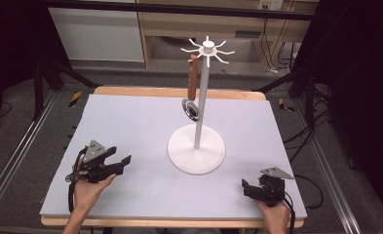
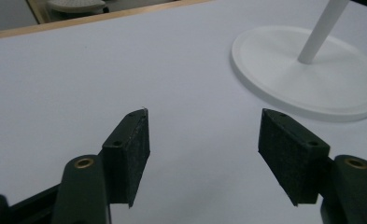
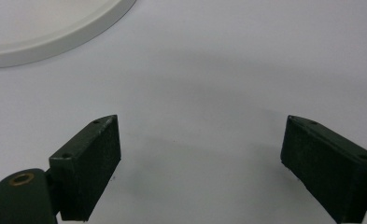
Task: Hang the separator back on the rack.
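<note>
High view: white stand [image 1: 197, 146] w/ round base, thin pole, hook spokes at table [image 1: 130, 122] centre; brown-handled metal ladle [image 1: 192, 92] hangs from 1 hook. Left gripper [image 1: 123, 161], right gripper [image 1: 244, 187] near front corners. Left gripper view: jaws apart, empty; matte base [image 2: 307, 74] ahead-right. Right gripper view: jaws wide, empty; base rim [image 3: 55, 32] top-left. No readable text.

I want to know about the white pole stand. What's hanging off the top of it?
One spoon hangs from a hook on the white stand: brown handle up, shiny bowl down beside the pole. The other hooks look empty. The hook holding it is too small to make out.
</note>
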`<state>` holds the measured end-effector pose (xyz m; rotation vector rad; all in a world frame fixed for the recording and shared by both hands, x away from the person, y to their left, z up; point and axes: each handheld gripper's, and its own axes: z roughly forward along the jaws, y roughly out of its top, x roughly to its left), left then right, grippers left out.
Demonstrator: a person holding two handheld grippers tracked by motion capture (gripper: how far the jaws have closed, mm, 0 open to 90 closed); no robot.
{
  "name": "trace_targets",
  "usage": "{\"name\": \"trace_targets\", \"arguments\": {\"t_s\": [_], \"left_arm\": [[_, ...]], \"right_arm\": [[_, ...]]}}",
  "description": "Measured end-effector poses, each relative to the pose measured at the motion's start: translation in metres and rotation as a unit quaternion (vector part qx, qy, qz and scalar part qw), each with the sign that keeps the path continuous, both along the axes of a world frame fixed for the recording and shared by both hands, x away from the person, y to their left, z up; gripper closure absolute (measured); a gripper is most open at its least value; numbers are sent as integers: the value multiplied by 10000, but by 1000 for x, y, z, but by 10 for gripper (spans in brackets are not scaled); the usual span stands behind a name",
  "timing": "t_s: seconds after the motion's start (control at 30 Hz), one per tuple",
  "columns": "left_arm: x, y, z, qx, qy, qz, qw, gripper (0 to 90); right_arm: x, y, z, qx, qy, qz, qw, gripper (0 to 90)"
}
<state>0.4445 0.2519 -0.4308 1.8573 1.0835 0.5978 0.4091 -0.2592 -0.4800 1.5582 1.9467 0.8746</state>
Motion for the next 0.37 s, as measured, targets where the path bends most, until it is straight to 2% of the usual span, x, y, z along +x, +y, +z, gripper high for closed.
{"name": "trace_targets", "arguments": {"t_s": [0.2, 0.3, 0.37], "left_arm": [[-3, 17, -11, 112, 87, 254, 9996, 336], [-3, 26, -15, 64, 121, 397, 9991, 337], [-3, 30, -17, 118, 140, 466, 9987, 337]], "right_arm": [[1, -3, 0, -16, 46, -65, 10000, 120], [1, -3, 0, -42, 26, -65, 10000, 120], [0, -3, 0, -53, 25, -63, 10000, 120]]}}
